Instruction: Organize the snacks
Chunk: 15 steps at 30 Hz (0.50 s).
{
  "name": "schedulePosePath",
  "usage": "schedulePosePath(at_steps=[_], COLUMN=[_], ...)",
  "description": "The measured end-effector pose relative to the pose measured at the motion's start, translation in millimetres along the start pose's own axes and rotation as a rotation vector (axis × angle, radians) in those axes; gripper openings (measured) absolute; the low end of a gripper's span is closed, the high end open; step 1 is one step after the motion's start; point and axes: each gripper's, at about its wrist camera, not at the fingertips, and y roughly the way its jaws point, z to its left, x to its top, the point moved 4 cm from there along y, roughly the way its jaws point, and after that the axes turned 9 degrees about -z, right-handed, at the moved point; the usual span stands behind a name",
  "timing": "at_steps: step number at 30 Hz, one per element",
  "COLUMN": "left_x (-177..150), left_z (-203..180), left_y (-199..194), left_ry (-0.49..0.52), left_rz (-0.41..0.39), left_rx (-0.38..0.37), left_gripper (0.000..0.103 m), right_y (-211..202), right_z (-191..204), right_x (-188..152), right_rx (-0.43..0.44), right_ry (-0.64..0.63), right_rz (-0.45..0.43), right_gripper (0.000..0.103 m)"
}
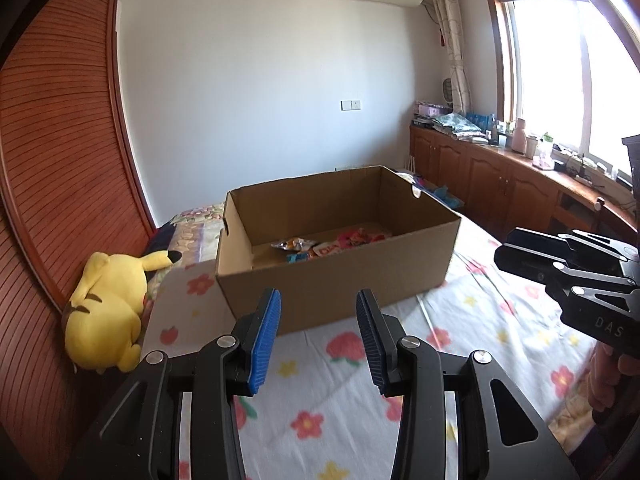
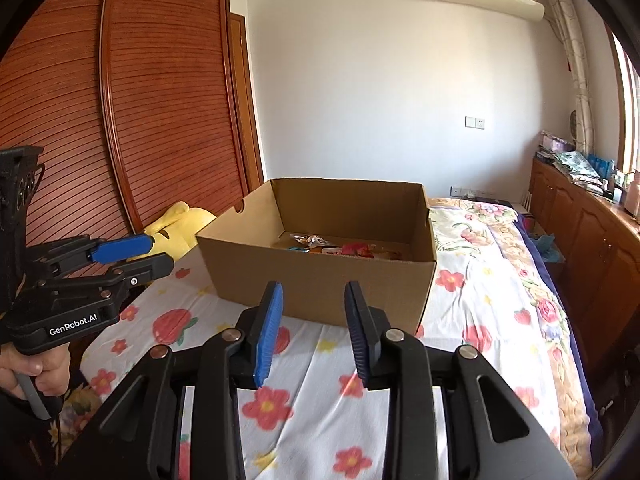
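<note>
We are reading "GenRobot.AI" in white on the side of the left claw (image 2: 132, 254) where it is showing in the right wrist view, and the letters "DAS", cut off by the frame edge, on the right claw (image 1: 506, 252) in the left wrist view. Both claws are hovering released and grasping nothing, their blue pads (image 1: 266, 340) standing apart over the flowered bedsheet (image 1: 320, 412), just short of the cardboard box (image 1: 340, 280).

The snacks (image 1: 332, 244) are lying on the floor of the box, which is resting on the bed. We are seeing crinkled wrappers, silver, orange, red and pink, but the print on them is too small to read, and the near wall of the box is hiding part of the pile in the right wrist view (image 2: 340, 248).

The left wrist view is showing the yellow Pikachu plush (image 1: 106, 312) nearly whole, lying beside the wooden wardrobe (image 1: 60, 140); the right wrist view is showing only a yellow part of it (image 2: 180, 224) behind the left claw. The right wrist view alone is showing the person's left hand (image 2: 36, 368) gripping the handle.
</note>
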Motion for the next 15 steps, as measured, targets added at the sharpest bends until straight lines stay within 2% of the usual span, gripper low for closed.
schedulePosePath(at_steps=[4,6,13,15], left_x=[-6,-10,-22,-25], left_z=[3,4,0,1], left_y=[-13,-20,-40,-44], left_ry=[-0.017,-0.028,-0.038,-0.052], left_rz=[-0.011,-0.014,-0.032,-0.043], left_rx=[-0.006,-0.003,0.030,0.046], left_gripper=[0.047,0.049,0.056,0.061], right_y=[-19,-29,-52,-57], right_z=[8,11,16,17], right_x=[-6,-7,-16,-17], right_rx=[-0.011,-0.022,-0.055,-0.061], right_ry=[-0.008,-0.011,0.000,0.008], right_rz=[-0.019,-0.030,-0.054,-0.058], right_gripper=[0.038,0.046,0.054,0.066])
